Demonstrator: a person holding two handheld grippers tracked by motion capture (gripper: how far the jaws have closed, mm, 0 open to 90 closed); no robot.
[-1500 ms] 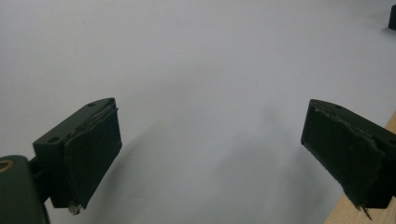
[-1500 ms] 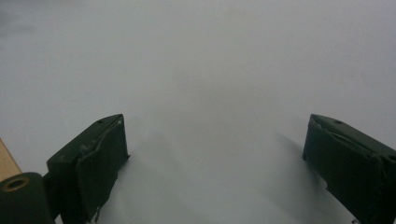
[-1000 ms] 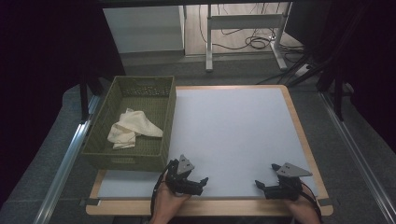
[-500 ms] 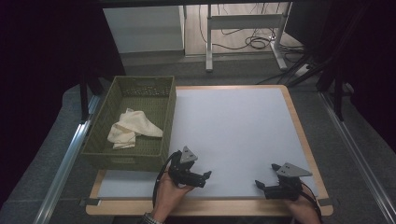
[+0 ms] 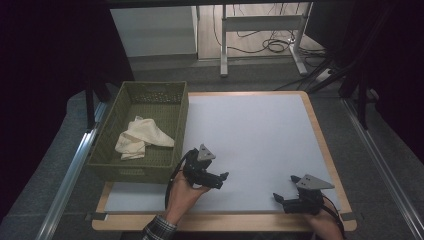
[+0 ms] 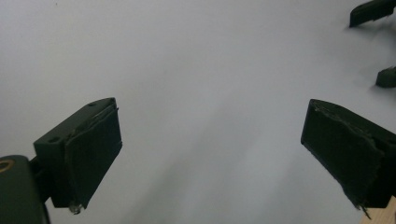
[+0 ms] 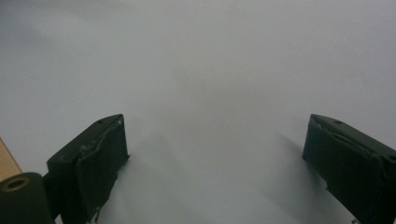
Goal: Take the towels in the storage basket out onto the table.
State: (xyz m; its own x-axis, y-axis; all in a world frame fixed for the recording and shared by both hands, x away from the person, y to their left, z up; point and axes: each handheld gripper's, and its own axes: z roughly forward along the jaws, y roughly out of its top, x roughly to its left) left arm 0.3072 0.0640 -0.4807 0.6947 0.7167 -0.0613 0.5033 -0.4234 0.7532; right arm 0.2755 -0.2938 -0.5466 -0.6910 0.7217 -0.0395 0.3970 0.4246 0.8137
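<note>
My left gripper [image 5: 222,180] hovers over the white table mat [image 5: 250,125] near the front, just right of the green basket [image 5: 111,160]. In the left gripper view its jaws stand wide apart around my left gripper [image 6: 210,154], with only bare mat between them. My right gripper [image 5: 283,187] rests low at the front right of the mat. Its jaws are also spread, with nothing in my right gripper [image 7: 215,158]. A crumpled cream cloth [image 5: 140,137] lies inside the basket.
The mat sits in a wooden-edged tabletop [image 5: 320,135]. The right gripper's jaw tips [image 6: 373,11] show far off in the left gripper view. Metal rails run along both sides, with desk legs and cables on the floor beyond the far edge.
The left hand has lifted its gripper and carried it farther onto the mat, away from the front edge. The right gripper has stayed put.
</note>
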